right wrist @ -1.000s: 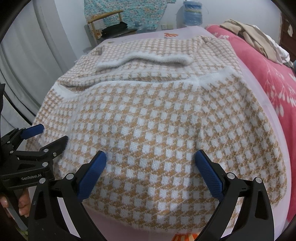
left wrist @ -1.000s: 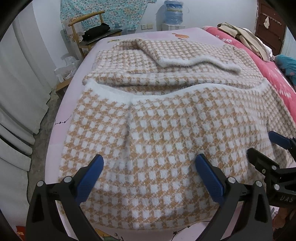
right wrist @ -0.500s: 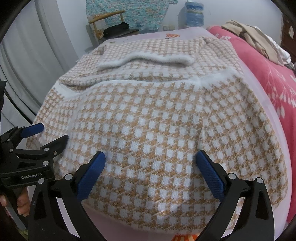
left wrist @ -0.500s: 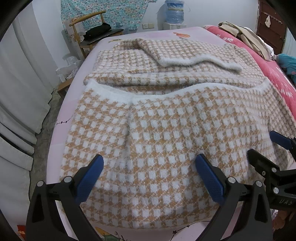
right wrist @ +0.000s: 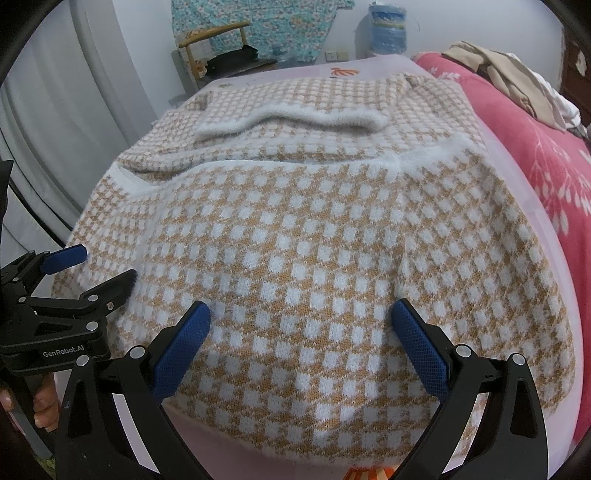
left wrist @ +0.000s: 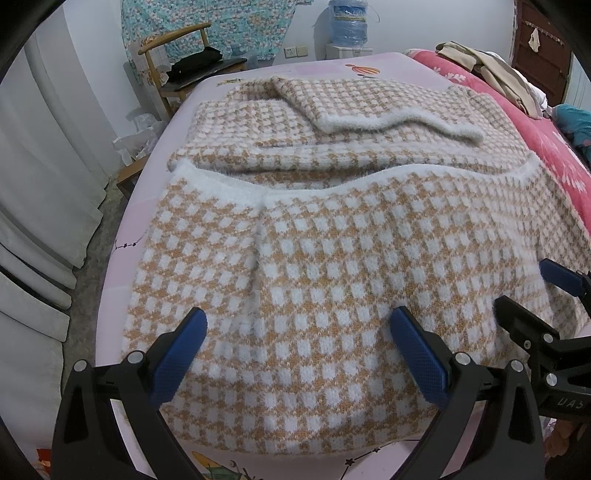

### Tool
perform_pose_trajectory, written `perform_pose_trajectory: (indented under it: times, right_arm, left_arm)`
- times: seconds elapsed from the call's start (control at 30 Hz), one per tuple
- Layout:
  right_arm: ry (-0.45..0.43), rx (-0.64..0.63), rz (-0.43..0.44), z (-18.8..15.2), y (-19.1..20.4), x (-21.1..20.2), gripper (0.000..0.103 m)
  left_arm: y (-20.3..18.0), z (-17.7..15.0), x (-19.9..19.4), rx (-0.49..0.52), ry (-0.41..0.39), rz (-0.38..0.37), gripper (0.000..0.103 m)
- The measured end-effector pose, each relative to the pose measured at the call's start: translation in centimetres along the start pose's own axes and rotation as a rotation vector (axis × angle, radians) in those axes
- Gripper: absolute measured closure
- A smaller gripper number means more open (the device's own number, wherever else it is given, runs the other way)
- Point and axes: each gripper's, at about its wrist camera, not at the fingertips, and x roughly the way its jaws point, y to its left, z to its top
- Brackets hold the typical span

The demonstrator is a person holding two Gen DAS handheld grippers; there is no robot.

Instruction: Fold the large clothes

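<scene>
A large tan-and-white checked knit garment (left wrist: 332, 240) with fluffy white trim lies on the pink bed sheet (left wrist: 122, 258), its near part folded over the far part. It also shows in the right wrist view (right wrist: 314, 240). My left gripper (left wrist: 299, 325) is open and empty above the garment's near left part. My right gripper (right wrist: 301, 317) is open and empty above the near right part. Each gripper shows in the other's view: the right gripper (left wrist: 532, 288) at the right edge, the left gripper (right wrist: 99, 266) at the left edge.
A red floral blanket (right wrist: 546, 155) with a pile of beige clothes (left wrist: 491, 77) lies to the right. A wooden chair (left wrist: 177, 62) with dark items and a water bottle (left wrist: 349, 22) stand beyond the bed. White curtains (left wrist: 37, 184) hang at the left.
Both grippers have drawn back slightly towards the near edge of the bed, still open. The garment has not moved.
</scene>
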Motion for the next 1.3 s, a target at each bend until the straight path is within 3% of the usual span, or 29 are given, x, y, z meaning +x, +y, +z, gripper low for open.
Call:
perform_pose_trajectory:
  times: [0.13,0.23,0.37,0.53,0.63,0.73,0.87,0.97,1.2,1.3]
  right_arm:
    - [0.0,0.001,0.0,0.0,0.0,0.0,0.008]
    - [0.001,0.001,0.0,0.0,0.0,0.0,0.008]
    - [0.002,0.001,-0.002,0.0,0.1,0.1,0.008]
    - [0.0,0.002,-0.002,0.0,0.2,0.1,0.008]
    - [0.001,0.001,-0.001,0.0,0.2,0.1,0.008]
    - [0.002,0.001,-0.001,0.1,0.3,0.2,0.008]
    - [0.0,0.005,-0.004,0.0,0.4,0.2,0.008]
    - [0.001,0.006,-0.004,0.0,0.4,0.2,0.008]
    - [0.0,0.007,-0.006,0.0,0.4,0.2,0.008]
    - [0.0,0.006,-0.003,0.0,0.4,0.2,0.008]
  left_arm:
    - [-0.1,-0.1,-0.1,0.024,-0.014,0.005,0.005]
    - [0.2,-0.1,-0.3,0.046,-0.04,-0.033,0.005]
    - [3.0,0.0,-2.4,-0.001,-0.171,-0.114,0.005]
    - [7.5,1.4,-2.8,-0.053,-0.277,-0.063,0.007]
    - [9.5,2.1,-1.5,-0.066,-0.262,-0.072,0.018]
    - [11.2,2.6,0.2,-0.087,-0.222,-0.132,0.035]
    - [11.8,3.3,2.1,-0.108,-0.166,-0.192,0.059]
    - [11.7,3.5,2.4,-0.098,-0.161,-0.217,0.072]
    - [11.0,3.3,0.1,-0.052,-0.205,-0.354,0.076]
    - [10.7,3.7,1.4,-0.052,-0.148,-0.311,0.076]
